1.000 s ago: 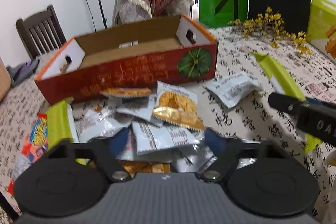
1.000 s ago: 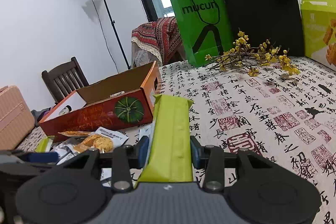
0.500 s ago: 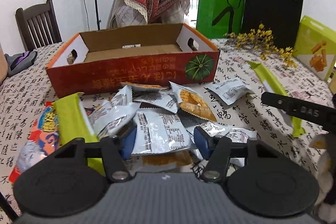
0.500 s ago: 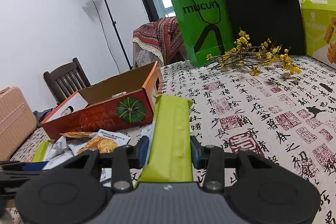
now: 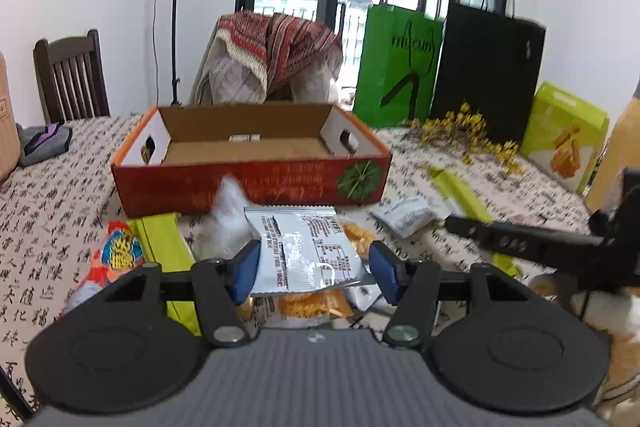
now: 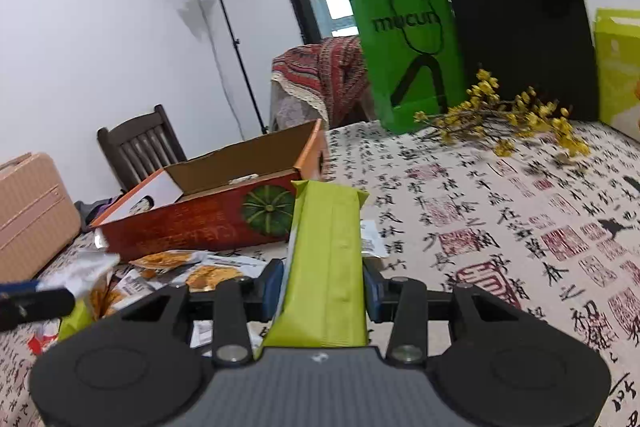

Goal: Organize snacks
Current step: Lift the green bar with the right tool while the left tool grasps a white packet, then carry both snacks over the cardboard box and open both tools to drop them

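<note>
Slippage is your risk: left gripper jaws pinch a limp silver packet above the bench pile, short of the box, while right gripper jaws clamp a green packet.

My left gripper closed on a silver snack packet & lifted it off the pile, now facing the box.

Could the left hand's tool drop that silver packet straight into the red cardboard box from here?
Probably yes. The left gripper holds the silver packet up, facing the open-topped red box; nothing stands between them, though it must clear the near wall.
</note>
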The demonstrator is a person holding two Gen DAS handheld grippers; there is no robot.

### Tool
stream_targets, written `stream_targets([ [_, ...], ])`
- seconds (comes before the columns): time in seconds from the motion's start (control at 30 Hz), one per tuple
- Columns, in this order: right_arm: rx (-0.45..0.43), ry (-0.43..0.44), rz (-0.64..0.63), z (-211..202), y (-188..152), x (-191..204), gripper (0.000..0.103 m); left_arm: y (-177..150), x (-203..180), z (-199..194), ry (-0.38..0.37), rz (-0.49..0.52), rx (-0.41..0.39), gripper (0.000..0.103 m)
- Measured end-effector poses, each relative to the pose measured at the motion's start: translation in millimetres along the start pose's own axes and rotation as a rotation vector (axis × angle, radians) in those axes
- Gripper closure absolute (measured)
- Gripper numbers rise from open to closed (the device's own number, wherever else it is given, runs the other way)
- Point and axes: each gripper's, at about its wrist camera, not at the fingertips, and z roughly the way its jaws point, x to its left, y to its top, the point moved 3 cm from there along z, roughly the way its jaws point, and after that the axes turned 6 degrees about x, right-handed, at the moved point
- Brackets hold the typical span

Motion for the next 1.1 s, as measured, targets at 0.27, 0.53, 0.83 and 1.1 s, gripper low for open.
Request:
stream_targets([
  [0.27, -0.01, 0.012, -0.044, -11.3, 10.7, 23.6, 0.063, 17.8, 12.4, -18.6, -0.013, -0.019, -0.079, 0.043],
  [0.53, -0.009, 0.019, -0.113, -5.5, 46.4, 56.0, 0.063, 58.7, 37.8, -10.8, 0.027, -0.051, -0.117, 0.043],
  [0.83, 0.008, 0.017, -0.126, 42.6, 93.5, 92.0, 0.063, 114.8, 67.0, 25.2, 0.09, -0.097, -0.132, 0.043],
  [1.1, 0.022, -0.018, -0.094, 103.7, 130.0, 110.4, 0.063, 147.0, 96.1, 74.1, 0.185, -0.148, -0.124, 0.043],
])
